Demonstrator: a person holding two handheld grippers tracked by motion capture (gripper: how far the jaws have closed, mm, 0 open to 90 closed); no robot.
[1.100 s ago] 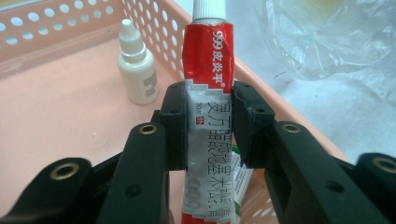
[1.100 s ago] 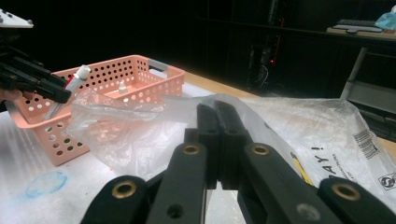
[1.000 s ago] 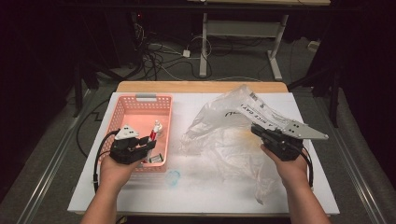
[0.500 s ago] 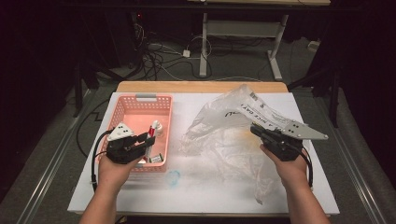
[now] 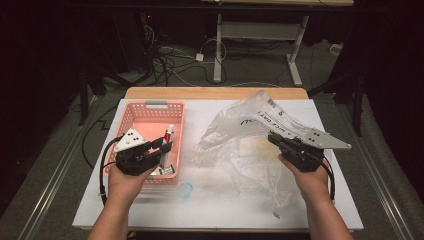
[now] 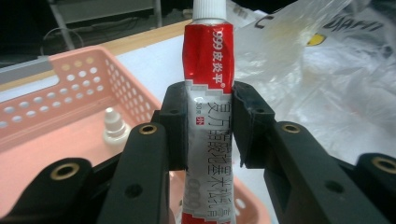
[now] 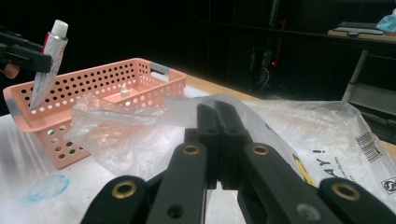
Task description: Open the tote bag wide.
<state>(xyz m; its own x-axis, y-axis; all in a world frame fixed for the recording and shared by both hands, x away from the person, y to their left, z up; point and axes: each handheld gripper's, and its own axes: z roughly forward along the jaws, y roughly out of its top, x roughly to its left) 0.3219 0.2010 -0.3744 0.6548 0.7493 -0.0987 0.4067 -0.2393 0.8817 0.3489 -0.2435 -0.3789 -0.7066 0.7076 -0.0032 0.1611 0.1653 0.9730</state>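
I hold the left gripper (image 6: 203, 126) closed on a red and white tube (image 6: 208, 88), which stands upright between the 2 pads, white cap on top, above the front right corner of the pink basket (image 5: 150, 117). I judge that this step is the carrying of the tube from the basket toward the clear plastic bag (image 5: 250, 145).

The right gripper (image 7: 217, 119) is closed, and its 2 jaws pinch the thin edge of the bag near the right edge of the white table (image 5: 210, 210). I think the mouth is held up there, but I cannot tell how wide it is open.

The next move needs the tube to cross to the right and go cap first into the mouth.

The tube is soft, with a crimped flat end. The basket is rigid plastic with round holes, and 1 small white bottle (image 6: 114, 123) stands inside. The bag is wrinkled and glossy.
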